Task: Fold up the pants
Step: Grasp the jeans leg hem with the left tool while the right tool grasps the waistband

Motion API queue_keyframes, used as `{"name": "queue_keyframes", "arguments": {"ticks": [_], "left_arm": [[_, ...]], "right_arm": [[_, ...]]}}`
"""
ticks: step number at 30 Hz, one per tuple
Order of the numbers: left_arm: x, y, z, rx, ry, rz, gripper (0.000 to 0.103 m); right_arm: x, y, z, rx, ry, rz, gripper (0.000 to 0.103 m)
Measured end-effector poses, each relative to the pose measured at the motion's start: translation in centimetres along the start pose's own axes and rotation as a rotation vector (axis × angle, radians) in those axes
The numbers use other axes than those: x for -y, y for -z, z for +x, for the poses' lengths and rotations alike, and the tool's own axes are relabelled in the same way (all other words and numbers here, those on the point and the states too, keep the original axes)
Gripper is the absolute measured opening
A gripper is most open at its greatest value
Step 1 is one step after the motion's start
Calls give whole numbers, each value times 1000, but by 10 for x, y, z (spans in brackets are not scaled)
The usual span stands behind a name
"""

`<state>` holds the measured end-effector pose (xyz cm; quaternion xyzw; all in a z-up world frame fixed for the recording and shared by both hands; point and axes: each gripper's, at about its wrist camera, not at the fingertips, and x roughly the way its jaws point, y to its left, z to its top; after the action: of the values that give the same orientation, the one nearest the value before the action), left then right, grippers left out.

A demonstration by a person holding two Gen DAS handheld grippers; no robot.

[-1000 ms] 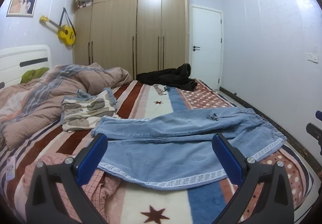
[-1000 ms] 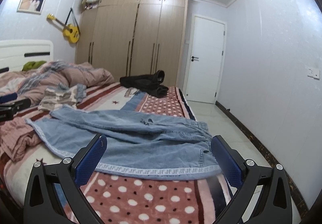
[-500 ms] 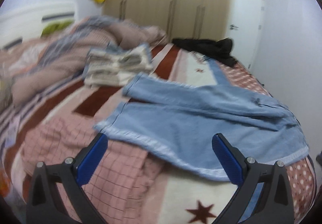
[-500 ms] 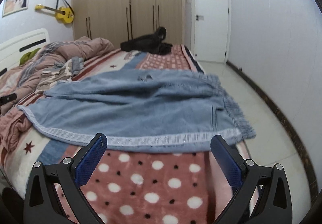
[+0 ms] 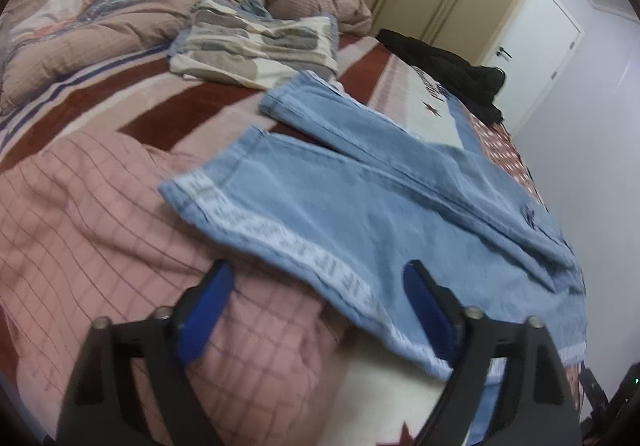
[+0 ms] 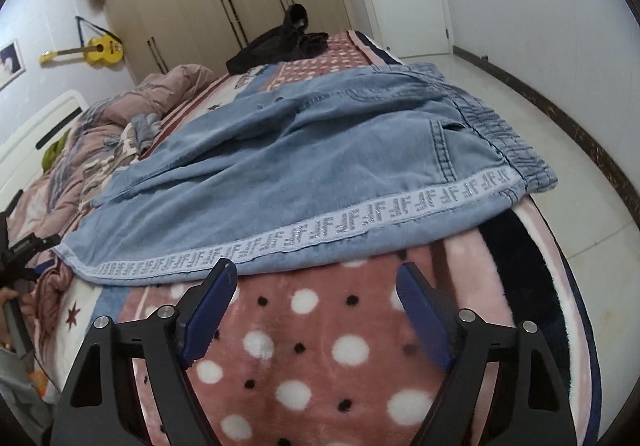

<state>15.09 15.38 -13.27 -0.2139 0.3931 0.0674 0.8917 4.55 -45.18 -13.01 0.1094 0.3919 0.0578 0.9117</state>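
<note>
Light blue denim pants with a white patterned side stripe lie spread flat across the bed. In the left wrist view my left gripper hovers over the leg end. Its jaws are closing, the striped near edge shows between them, and the pads do not press on it. In the right wrist view the pants show their elastic waistband at the right. My right gripper sits just short of the striped edge. Its jaws are closing with only the dotted blanket between them.
A folded patterned cloth and a rumpled pink duvet lie behind the legs. A pink checked cloth lies under the hem. A black jacket lies at the far end. The bed edge and white floor are beside the waistband.
Both grippers have sunk toward the bed and tipped downward, so the pants fill more of each view. Both pairs of jaws stand narrower than before.
</note>
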Motion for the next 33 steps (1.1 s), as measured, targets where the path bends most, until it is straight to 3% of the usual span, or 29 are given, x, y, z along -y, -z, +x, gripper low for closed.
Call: {"name": "queue_keyframes", "arguments": {"ticks": [4, 14, 15, 17, 28, 33], "left_arm": [[-4, -16, 5, -6, -5, -35, 64], [-11, -32, 21, -37, -19, -59, 9], [-11, -32, 21, -33, -17, -56, 6], [-9, -32, 15, -10, -16, -49, 4], [10, -54, -19, 105, 31, -5, 2], [11, -61, -27, 130, 40, 3, 2]], "right_arm": [[10, -9, 0, -7, -1, 40, 79], [43, -23, 18, -73, -46, 170, 72], [47, -23, 20, -74, -46, 183, 67], [53, -23, 19, -64, -30, 208, 59], [94, -45, 32, -41, 29, 365, 59], [105, -52, 33, -14, 46, 436, 46]]}}
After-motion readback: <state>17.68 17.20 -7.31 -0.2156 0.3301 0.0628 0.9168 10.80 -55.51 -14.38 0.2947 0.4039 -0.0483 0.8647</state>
